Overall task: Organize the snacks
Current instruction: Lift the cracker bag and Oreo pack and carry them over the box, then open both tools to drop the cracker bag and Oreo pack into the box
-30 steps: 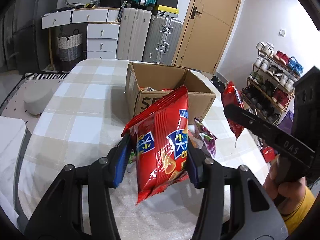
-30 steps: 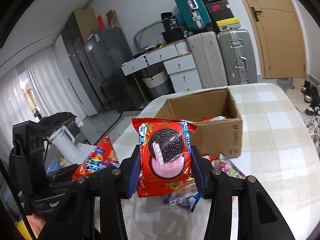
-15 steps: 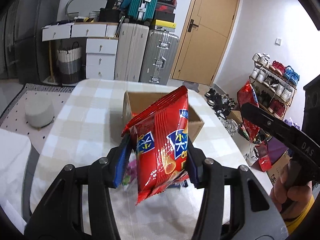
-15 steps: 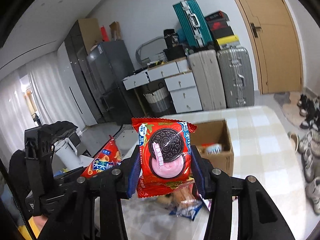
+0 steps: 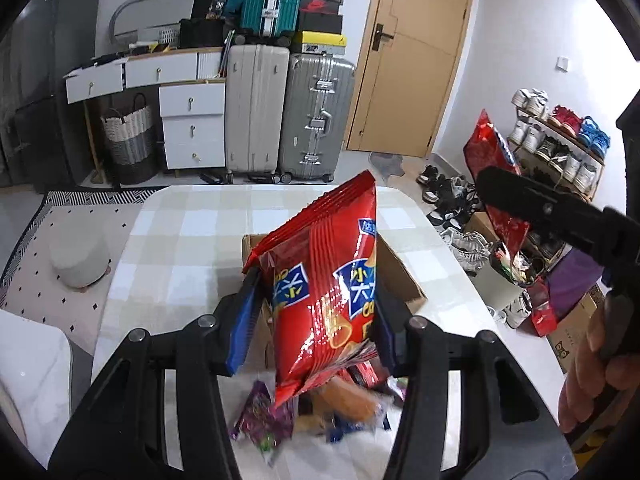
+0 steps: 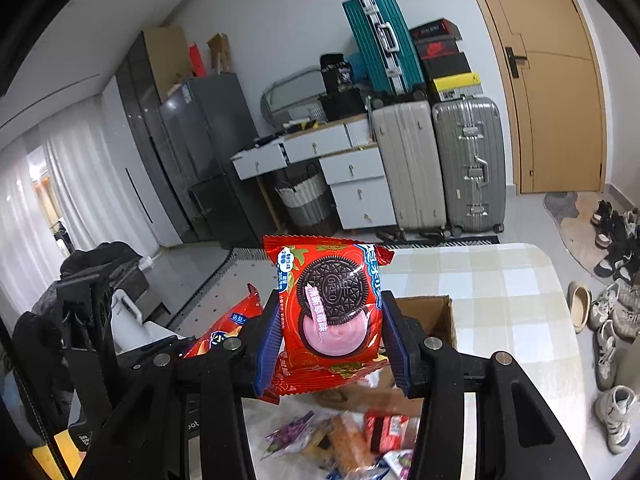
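Two packets held aloft, centre frame, presumably for boxing: red chip bag [image 5: 326,292] clenched in left gripper [image 5: 316,312]; Oreo packet [image 6: 332,312] clenched in right gripper [image 6: 332,340]. Cardboard box [image 5: 396,276] behind, awaiting both. Loose snacks [image 6: 352,440] left at lower frame.

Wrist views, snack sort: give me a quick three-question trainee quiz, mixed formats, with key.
1. True or false: the left gripper is closed on a red chip bag.
2. What is pictured on the red packet in the right gripper? A) sandwich cookie B) popcorn C) gummy bears
3. Fill in: the loose snacks lie on the checked table in front of an open cardboard ____.

Key: 1 true; 2 A; 3 box.
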